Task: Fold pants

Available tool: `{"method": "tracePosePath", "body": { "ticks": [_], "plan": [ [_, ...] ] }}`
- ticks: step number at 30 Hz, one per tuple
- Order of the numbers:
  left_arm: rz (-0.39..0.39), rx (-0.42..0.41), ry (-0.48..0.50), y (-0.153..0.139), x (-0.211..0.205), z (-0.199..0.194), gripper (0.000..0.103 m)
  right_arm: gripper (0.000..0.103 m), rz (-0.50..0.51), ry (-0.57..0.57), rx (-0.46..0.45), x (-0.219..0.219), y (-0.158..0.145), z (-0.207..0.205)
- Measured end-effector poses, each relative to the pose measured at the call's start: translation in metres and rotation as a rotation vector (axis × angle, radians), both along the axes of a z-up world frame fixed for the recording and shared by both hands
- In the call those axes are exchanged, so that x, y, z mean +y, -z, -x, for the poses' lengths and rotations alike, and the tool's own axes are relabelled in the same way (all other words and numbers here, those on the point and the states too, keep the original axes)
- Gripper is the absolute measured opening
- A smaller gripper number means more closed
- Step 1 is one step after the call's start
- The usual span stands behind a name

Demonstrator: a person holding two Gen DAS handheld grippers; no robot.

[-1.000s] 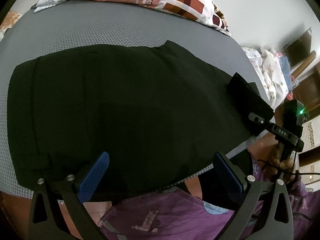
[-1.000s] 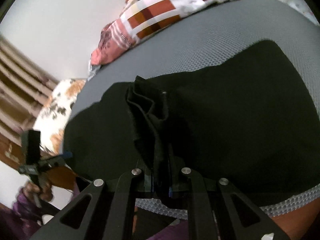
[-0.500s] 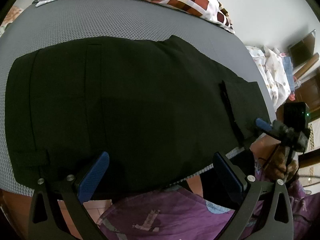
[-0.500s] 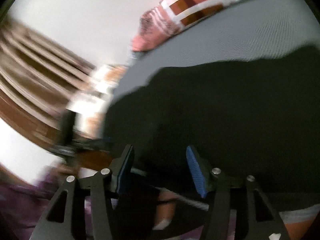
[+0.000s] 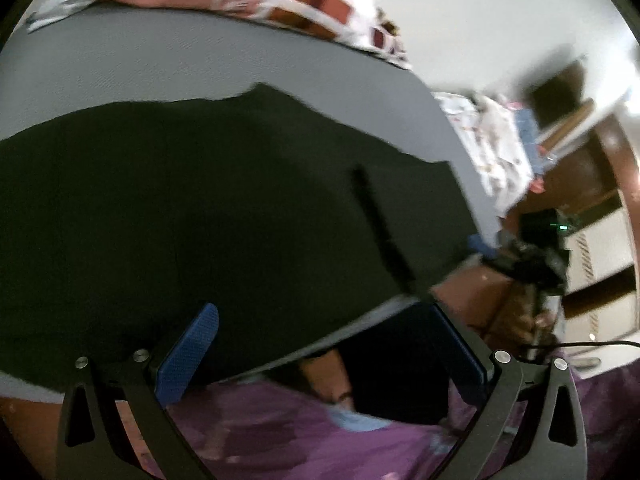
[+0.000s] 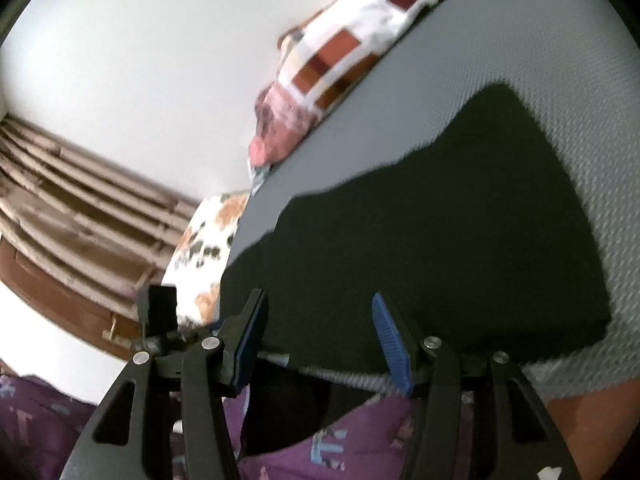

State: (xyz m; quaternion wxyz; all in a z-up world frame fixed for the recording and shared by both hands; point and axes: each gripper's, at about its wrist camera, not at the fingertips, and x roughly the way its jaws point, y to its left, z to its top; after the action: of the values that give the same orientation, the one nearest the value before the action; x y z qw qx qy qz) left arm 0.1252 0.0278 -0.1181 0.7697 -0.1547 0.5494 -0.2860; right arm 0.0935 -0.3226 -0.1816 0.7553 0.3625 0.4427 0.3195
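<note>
From the left wrist camera, one pair of black pants (image 5: 208,200) lies flat on the grey bed (image 5: 160,64), long axis running left to right, just ahead of the left gripper (image 5: 324,354), whose fingers stand wide apart and empty at the near hem. Right wrist camera: the right gripper (image 6: 320,340), fingers likewise apart and empty, sits at the opposite near corner. Both look equally close. Two grippers, one patterned pillow (image 6: 340,52).

Right tongs let go
The right tongs (image 6: 324,340), earlier clamping bunched pants (image 6: 420,240), now gape empty; fabric lies flat.
</note>
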Motion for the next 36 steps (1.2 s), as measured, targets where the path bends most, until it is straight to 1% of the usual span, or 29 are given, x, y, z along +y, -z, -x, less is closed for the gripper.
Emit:
{"method": "tracePosePath", "body": {
  "ticks": [2, 5, 8, 11, 15, 18, 21, 24, 25, 27, 28, 29, 30, 32, 33, 34, 35, 36],
  "plan": [
    [0.033, -0.012, 0.028, -0.004, -0.013, -0.003, 0.102, 0.053, -0.026, -0.043, 0.007, 0.010, 0.002, 0.002],
    [0.139, 0.013, 0.090, -0.005, -0.036, -0.014, 0.102, 0.053, 0.008, -0.076, -0.006, 0.025, 0.000, 0.002],
    [0.219, 0.051, 0.118, -0.001, -0.056, -0.031, 0.102, 0.053, 0.007, -0.049, -0.003, 0.022, 0.000, -0.006],
    [0.293, 0.126, 0.132, 0.010, -0.073, -0.049, 0.102, 0.053, -0.017, -0.006, 0.022, 0.009, 0.006, -0.004],
    [0.303, 0.169, 0.169, 0.020, -0.095, -0.060, 0.102, 0.055, -0.035, 0.025, 0.043, -0.004, 0.012, -0.001],
    [0.342, 0.233, 0.189, 0.031, -0.109, -0.065, 0.102, 0.058, -0.044, 0.040, 0.045, -0.008, 0.014, -0.002],
    [0.369, 0.304, 0.156, 0.048, -0.116, -0.069, 0.102, 0.061, -0.063, 0.052, 0.054, -0.009, 0.017, -0.005],
    [0.391, 0.301, 0.134, 0.048, -0.112, -0.065, 0.101, 0.065, -0.087, 0.062, 0.067, -0.012, 0.021, -0.007],
    [0.394, 0.303, 0.125, 0.048, -0.111, -0.065, 0.100, 0.067, -0.096, 0.068, 0.073, -0.013, 0.023, -0.007],
    [0.370, 0.301, 0.094, 0.050, -0.111, -0.065, 0.077, 0.069, -0.119, 0.080, 0.083, -0.016, 0.028, -0.007],
    [0.342, 0.308, 0.081, 0.053, -0.111, -0.065, 0.045, 0.070, -0.137, 0.087, 0.090, -0.017, 0.031, -0.007],
    [0.315, 0.319, 0.064, 0.057, -0.108, -0.065, 0.019, 0.070, -0.146, 0.092, 0.094, -0.018, 0.033, -0.005],
    [0.309, 0.342, 0.041, 0.064, -0.104, -0.066, 0.015, 0.070, -0.153, 0.094, 0.093, -0.019, 0.033, -0.005],
    [0.368, 0.388, 0.009, 0.073, -0.098, -0.066, 0.015, 0.071, -0.150, 0.089, 0.089, -0.017, 0.031, -0.006],
    [0.385, 0.405, -0.001, 0.075, -0.096, -0.065, 0.015, 0.072, -0.144, 0.085, 0.088, -0.016, 0.030, -0.006],
    [0.402, 0.427, -0.010, 0.077, -0.095, -0.065, 0.015, 0.072, -0.140, 0.081, 0.084, -0.015, 0.029, -0.006],
    [0.411, 0.447, -0.015, 0.079, -0.094, -0.065, 0.020, 0.073, -0.142, 0.079, 0.083, -0.015, 0.029, -0.006],
    [0.423, 0.467, -0.024, 0.080, -0.092, -0.066, 0.020, 0.074, -0.145, 0.076, 0.082, -0.014, 0.029, -0.006]
  ]
}}
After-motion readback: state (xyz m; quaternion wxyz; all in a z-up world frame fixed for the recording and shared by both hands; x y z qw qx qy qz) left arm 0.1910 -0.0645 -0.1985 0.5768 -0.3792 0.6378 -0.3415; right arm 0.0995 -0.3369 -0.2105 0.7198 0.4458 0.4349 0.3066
